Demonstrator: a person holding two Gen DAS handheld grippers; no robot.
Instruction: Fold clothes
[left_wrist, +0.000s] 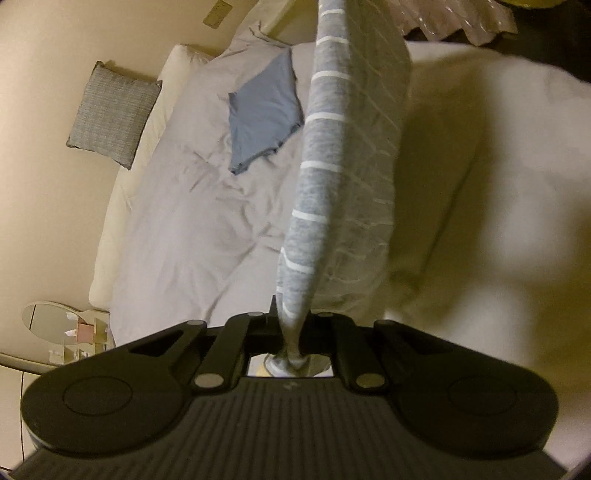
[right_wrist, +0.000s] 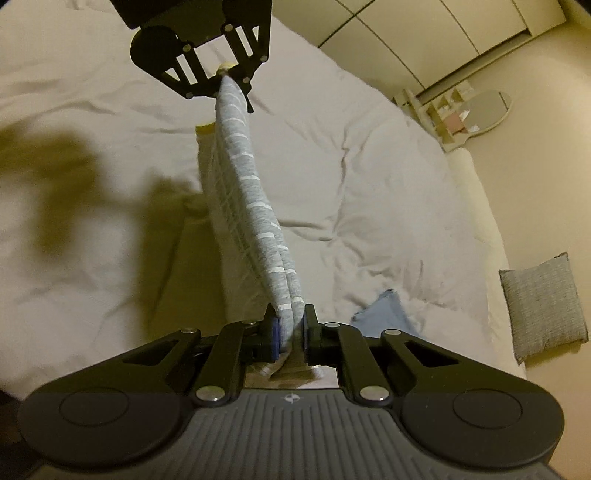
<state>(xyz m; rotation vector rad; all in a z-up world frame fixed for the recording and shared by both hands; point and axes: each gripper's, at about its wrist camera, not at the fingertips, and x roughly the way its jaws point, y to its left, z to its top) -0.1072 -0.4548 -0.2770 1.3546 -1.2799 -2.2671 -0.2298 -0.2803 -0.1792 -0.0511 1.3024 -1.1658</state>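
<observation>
Grey knit with thin white stripes, the garment (right_wrist: 255, 206) hangs in the air above the bed (right_wrist: 369, 177), stretched as a taut band between my two grippers, its lower part drooping in a doubled sheet toward the duvet. My right gripper (right_wrist: 289, 328) is clenched on one end, blue pads pressing the bunched cloth between them; my left gripper (left_wrist: 291, 332) is clamped on the other end, and in the right wrist view it sits at twelve o'clock with the fabric gathered into its jaws. I judge the cloth light, soft and limp: it will sag wherever I am not pulling, and the bunched ends could slip if I loosen even slightly, so the corners or hem edges are the better places to hold when laying it flat. Whether this stretch is one fold among several or the last I cannot tell. A blue garment (left_wrist: 264, 110) lies flat on the duvet at eleven o'clock in the left wrist view, apart from the striped one. Farther out, a grey cushion (left_wrist: 112, 114) leans at ten o'clock by the mattress edge, and an oval mirror (left_wrist: 51, 321) rests on the floor at eight o'clock. Nothing lies on the duvet directly beneath the hanging cloth.
</observation>
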